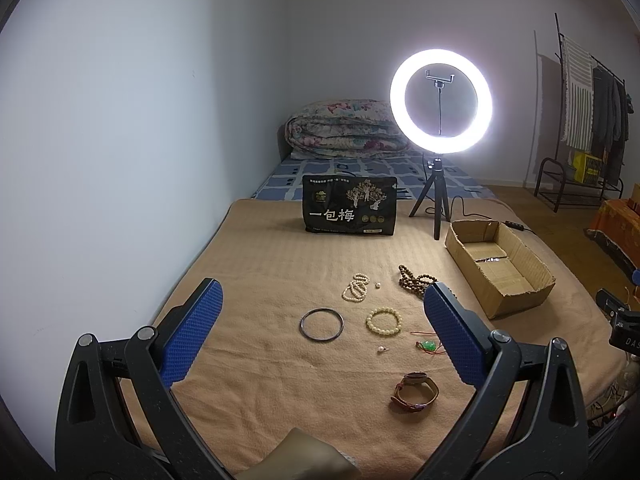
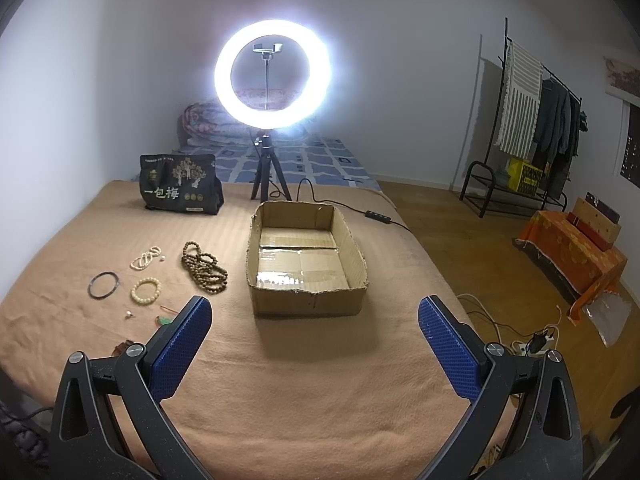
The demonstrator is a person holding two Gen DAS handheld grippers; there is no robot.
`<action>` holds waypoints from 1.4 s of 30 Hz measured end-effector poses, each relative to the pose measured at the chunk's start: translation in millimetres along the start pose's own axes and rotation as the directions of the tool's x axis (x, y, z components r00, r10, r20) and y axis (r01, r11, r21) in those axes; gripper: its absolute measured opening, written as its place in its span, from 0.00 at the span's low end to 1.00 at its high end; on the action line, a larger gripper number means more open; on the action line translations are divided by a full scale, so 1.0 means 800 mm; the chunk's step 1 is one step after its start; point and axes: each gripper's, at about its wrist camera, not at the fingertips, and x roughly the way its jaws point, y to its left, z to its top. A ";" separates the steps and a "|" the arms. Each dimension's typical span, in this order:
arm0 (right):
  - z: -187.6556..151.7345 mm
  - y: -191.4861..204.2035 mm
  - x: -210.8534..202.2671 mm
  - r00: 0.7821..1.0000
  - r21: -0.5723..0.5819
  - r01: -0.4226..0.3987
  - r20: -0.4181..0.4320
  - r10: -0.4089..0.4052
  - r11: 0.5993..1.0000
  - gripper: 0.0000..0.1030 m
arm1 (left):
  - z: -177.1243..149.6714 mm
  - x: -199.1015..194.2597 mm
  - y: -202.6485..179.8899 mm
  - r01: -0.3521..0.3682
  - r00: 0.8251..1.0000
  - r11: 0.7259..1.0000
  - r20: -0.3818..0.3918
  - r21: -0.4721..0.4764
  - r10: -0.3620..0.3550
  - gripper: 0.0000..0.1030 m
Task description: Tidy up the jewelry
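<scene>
Both hand-held tools hung over a tan blanket (image 2: 304, 392) with their jaws spread wide and nothing between them. The left gripper (image 1: 322, 304) faced the scattered jewelry: a dark bangle (image 1: 321, 323) dead ahead, a pale bead bracelet (image 1: 383, 320) just beside it at 3 o'clock, a cream bead strand (image 1: 355, 286) at 12, a brown bead necklace (image 1: 416, 280) at 1, a green pendant (image 1: 428, 345) and a brown watch (image 1: 415, 391) nearer. The right gripper (image 2: 315, 317) faced an open cardboard box (image 2: 308, 300), the jewelry lying at its 10 o'clock, apart from the box.
</scene>
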 end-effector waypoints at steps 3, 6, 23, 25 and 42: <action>0.000 0.001 0.000 1.000 -0.002 0.002 0.001 -0.002 1.000 1.00 | 0.000 0.000 0.000 -0.002 1.000 1.000 -0.001 0.000 0.002 0.99; 0.000 0.000 0.000 1.000 -0.004 0.002 0.000 -0.002 1.000 1.00 | 0.000 0.000 0.000 0.000 1.000 1.000 -0.001 0.000 0.000 0.99; -0.002 0.001 0.001 1.000 -0.013 0.004 -0.003 -0.004 1.000 1.00 | 0.000 0.002 0.003 -0.004 1.000 1.000 -0.002 0.003 0.004 0.99; -0.002 0.001 0.001 1.000 -0.014 0.004 -0.003 -0.004 1.000 1.00 | 0.000 0.003 0.008 -0.008 1.000 1.000 -0.005 0.000 0.008 0.99; 0.001 0.029 0.033 0.987 -0.096 -0.138 -0.091 0.130 0.986 1.00 | -0.020 0.058 0.030 0.023 0.976 1.000 -0.217 0.019 -0.018 0.99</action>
